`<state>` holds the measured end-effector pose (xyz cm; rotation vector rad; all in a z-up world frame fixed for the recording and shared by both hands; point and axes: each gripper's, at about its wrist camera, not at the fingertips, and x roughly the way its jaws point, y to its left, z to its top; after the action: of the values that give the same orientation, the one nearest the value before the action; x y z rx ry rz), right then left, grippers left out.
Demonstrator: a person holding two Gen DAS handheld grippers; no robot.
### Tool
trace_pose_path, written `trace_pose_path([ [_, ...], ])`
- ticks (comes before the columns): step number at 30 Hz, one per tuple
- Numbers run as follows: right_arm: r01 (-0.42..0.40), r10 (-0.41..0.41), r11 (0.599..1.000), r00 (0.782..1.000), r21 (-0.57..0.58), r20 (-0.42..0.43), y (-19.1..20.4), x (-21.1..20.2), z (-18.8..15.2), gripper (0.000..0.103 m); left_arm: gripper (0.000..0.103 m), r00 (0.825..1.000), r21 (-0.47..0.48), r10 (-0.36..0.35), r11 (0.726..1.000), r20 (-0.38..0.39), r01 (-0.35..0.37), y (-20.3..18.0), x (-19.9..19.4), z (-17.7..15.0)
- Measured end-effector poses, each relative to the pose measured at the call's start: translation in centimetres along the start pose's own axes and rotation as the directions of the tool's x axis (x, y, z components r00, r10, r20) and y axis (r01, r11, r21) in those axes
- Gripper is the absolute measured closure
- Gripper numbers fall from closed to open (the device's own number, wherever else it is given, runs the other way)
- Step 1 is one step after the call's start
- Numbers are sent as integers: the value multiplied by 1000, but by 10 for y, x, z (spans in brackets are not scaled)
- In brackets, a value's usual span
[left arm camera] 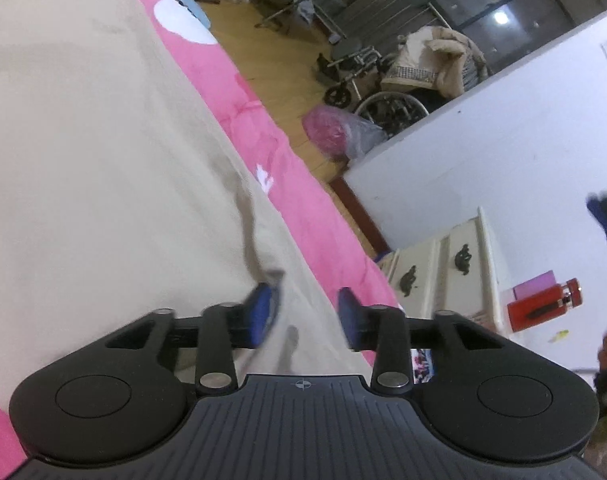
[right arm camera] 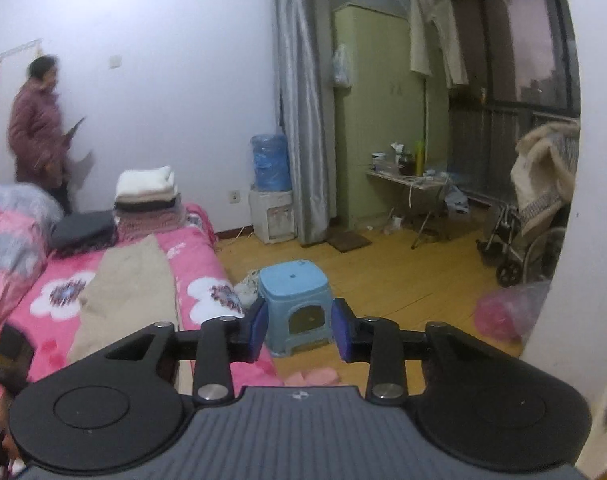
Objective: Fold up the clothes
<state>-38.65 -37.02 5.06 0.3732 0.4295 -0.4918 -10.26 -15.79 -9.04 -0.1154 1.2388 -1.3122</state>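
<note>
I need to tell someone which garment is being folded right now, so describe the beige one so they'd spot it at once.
Find the bed with the pink flowered cover. The beige garment lies spread lengthwise along it, below the stack of folded clothes by the wall. It alone is plain tan and laid out flat.

The left wrist camera sits low and close over the beige garment (left arm camera: 103,152) on the pink bedspread (left arm camera: 231,92), tilted, looking along the bed's edge toward the far wooden floor and a wheelchair (left arm camera: 383,92). The right wrist camera is held higher and off the bed's near right edge, facing level across the room to the far white wall, with a blue stool (right arm camera: 295,300) near. Both views share the garment, bedspread, wheelchair and a pink plastic bag (left arm camera: 339,132).
</note>
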Motion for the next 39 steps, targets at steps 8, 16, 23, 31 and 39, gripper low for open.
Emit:
trace_pose_path([
  [8,-92,96,995,991,42,-98,0,-36,-47,60,33,999,-11,15,1000,28,-15,-12,-18,-4],
  [16,-201,240,964,941,175,-241,34,17,-91,60,22,995,18,93,996,28,-93,-18,-41,-15],
  [23,-348,393,915,881,202,-262,46,33,-91,60,22,957,-62,280,959,78,-275,24,-117,-20],
  [31,-426,508,859,775,283,-376,77,75,-115,60,28,937,-128,345,932,43,-338,57,-134,-50],
  [39,-371,473,876,788,309,-395,76,76,-126,60,35,937,88,349,934,-4,-347,52,-77,-46],
])
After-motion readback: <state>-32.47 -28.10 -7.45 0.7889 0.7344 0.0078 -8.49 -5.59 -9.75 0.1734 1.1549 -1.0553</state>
